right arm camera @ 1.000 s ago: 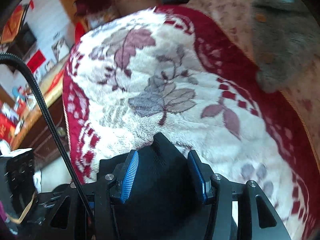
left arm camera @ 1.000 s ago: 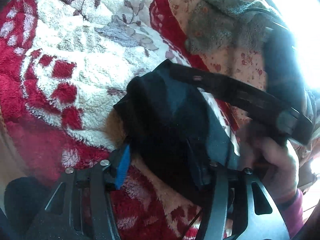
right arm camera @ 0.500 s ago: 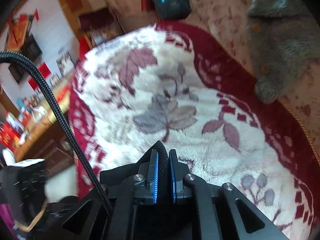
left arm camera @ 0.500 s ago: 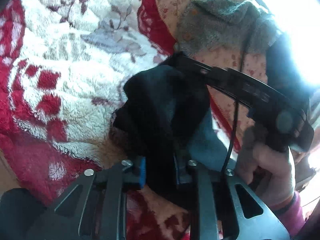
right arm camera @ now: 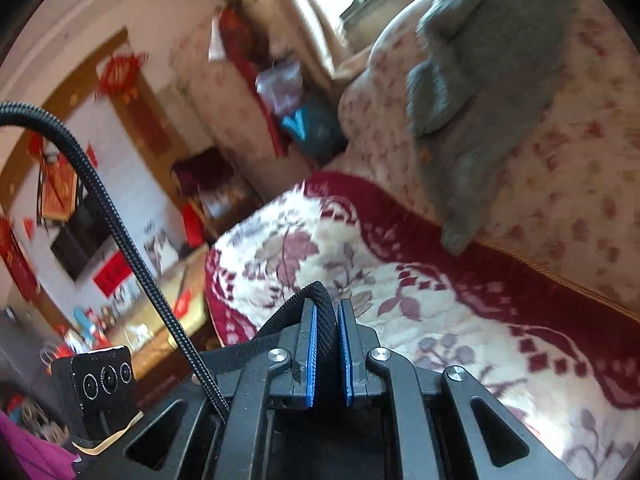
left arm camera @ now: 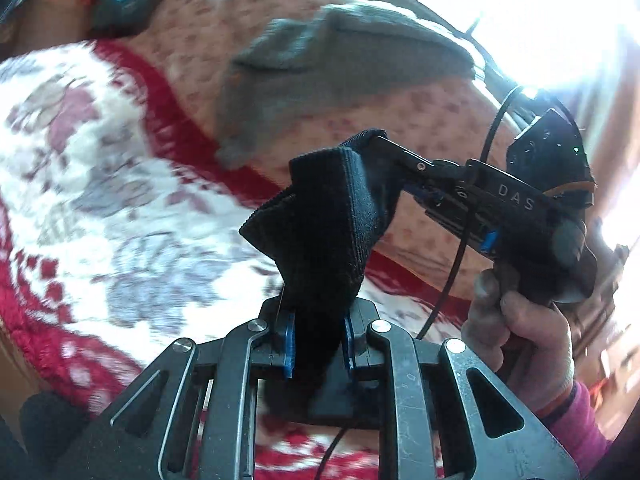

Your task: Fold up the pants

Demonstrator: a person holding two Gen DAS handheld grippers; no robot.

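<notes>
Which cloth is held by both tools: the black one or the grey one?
The black pants: both the left tool and right tool pinch it. The grey cloth lies untouched on the sofa.

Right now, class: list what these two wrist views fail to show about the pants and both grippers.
- Left wrist view: most of the pants hang below the left gripper, hidden by its frame.
- Right wrist view: only a ribbed edge shows in the right gripper.
- Blanket: pattern motion-blurred.
</notes>
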